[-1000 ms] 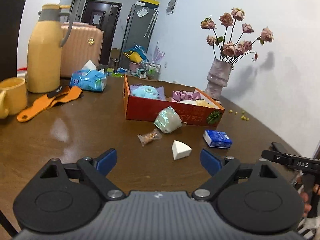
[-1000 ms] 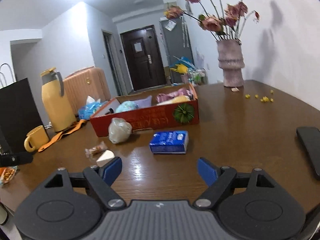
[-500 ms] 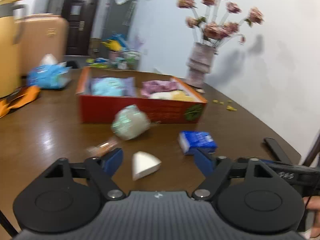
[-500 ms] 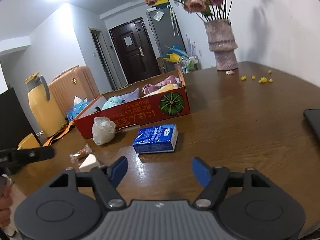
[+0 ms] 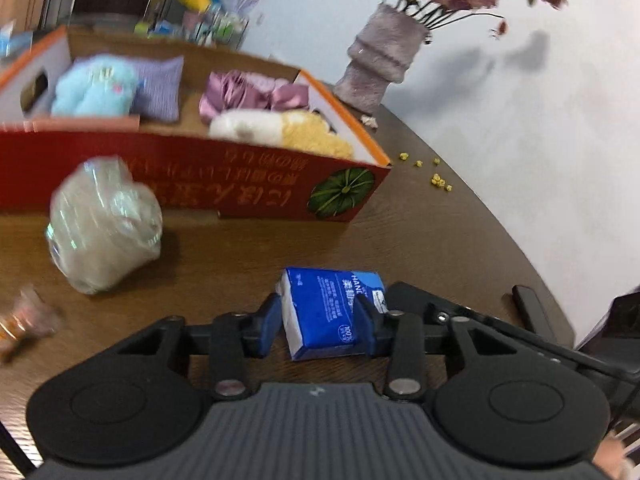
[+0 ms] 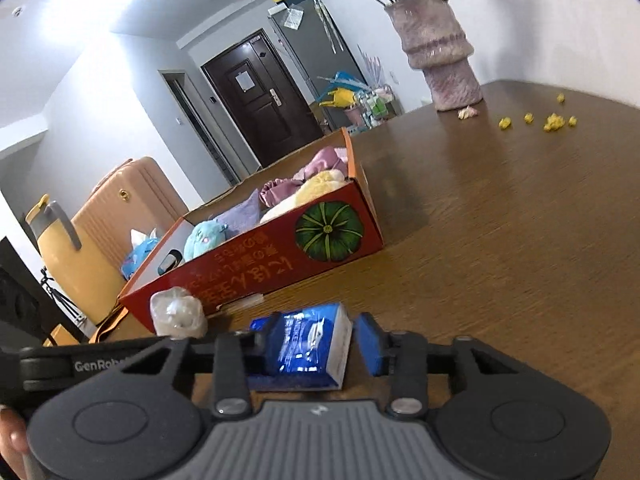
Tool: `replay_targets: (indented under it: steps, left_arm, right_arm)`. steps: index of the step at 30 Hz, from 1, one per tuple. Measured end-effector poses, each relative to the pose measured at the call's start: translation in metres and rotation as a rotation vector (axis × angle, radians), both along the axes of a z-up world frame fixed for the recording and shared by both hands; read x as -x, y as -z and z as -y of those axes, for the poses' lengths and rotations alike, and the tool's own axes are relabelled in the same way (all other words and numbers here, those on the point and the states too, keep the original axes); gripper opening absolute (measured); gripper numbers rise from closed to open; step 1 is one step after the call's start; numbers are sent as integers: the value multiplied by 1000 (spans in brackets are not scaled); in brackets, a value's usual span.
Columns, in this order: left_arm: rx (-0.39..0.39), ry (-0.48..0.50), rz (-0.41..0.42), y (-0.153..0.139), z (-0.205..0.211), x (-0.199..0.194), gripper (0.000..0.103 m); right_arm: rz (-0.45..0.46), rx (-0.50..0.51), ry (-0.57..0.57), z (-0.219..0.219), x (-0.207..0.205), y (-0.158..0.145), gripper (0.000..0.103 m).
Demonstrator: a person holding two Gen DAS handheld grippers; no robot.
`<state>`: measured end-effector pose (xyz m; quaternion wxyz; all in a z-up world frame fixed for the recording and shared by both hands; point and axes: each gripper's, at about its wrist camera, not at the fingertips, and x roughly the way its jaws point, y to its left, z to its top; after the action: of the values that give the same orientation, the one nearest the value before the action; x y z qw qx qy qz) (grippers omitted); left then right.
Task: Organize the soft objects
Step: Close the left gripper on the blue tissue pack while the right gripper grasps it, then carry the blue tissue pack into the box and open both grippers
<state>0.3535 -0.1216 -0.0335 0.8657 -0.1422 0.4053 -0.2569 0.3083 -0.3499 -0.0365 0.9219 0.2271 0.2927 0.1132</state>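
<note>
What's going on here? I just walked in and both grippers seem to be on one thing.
A person is tidying soft things into the red box, which already holds plush toys and cloth. Both grippers have just been closing on the same blue tissue pack on the table. The left gripper has its pads against the pack. The right gripper straddles it, one pad just short of it. A plastic-wrapped bundle waits outside the box.
</note>
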Motion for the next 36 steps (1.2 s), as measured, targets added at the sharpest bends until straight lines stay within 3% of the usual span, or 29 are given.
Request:
replay_targets:
  steps: [2, 5, 10, 20, 25, 29, 33, 36]
  left_arm:
    - [16, -4, -24, 6, -1, -4, 30]
    - [5, -7, -15, 4, -1, -2, 28]
    - [-7, -14, -17, -1, 1, 5, 27]
    - [14, -7, 86, -36, -19, 85, 26]
    - [30, -39, 142, -56, -33, 101, 26]
    - [13, -65, 200, -80, -37, 84, 26]
    - [39, -89, 219, -103, -46, 30, 26]
    - [35, -111, 186, -105, -51, -20, 26]
  right_arm:
    - [-21, -15, -17, -2, -8, 5, 20]
    - [-27, -2, -16, -5, -10, 10, 19]
    - [-58, -66, -17, 2, -10, 14, 19]
    - [-3, -43, -58, -10, 59, -15, 20]
    - [55, -20, -90, -22, 72, -38, 20]
    - [100, 9, -119, -33, 52, -66, 20]
    - [167, 63, -143, -44, 4, -103, 20]
    - [150, 71, -147, -52, -46, -112, 20]
